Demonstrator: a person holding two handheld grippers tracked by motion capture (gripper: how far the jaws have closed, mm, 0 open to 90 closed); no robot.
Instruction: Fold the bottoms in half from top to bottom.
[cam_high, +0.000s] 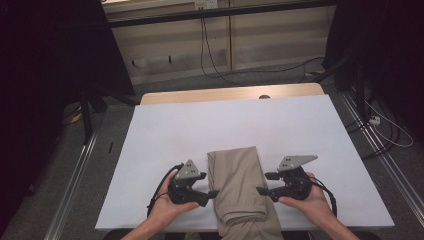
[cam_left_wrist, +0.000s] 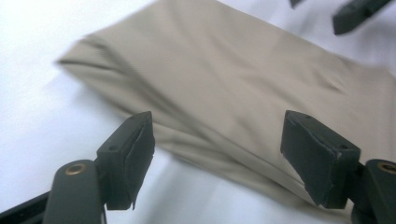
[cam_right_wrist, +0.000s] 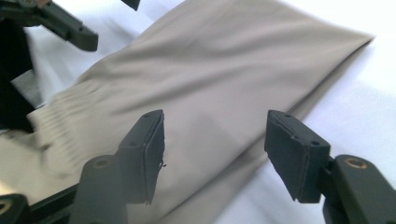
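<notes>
A folded beige garment (cam_high: 240, 180) lies on the white table (cam_high: 200, 125) near its front edge, and its lower end hangs over that edge. My left gripper (cam_high: 212, 194) rests at the cloth's left side, jaws pointing right toward it. My right gripper (cam_high: 261, 191) stands at the cloth's right side, jaws pointing left. In the left gripper view the left gripper (cam_left_wrist: 217, 140) is open just short of the cloth's (cam_left_wrist: 243, 79) edge. In the right gripper view the right gripper (cam_right_wrist: 215, 140) is open above the cloth (cam_right_wrist: 224, 60), with no pad pressing on it.
A wooden strip (cam_high: 230, 94) borders the table's far edge. Cables (cam_high: 210, 60) run over the grey floor behind it, and more cables (cam_high: 385, 125) lie at the right. Dark stands (cam_high: 90, 100) flank the table's far corners. Metal rails (cam_high: 75, 170) run along both sides.
</notes>
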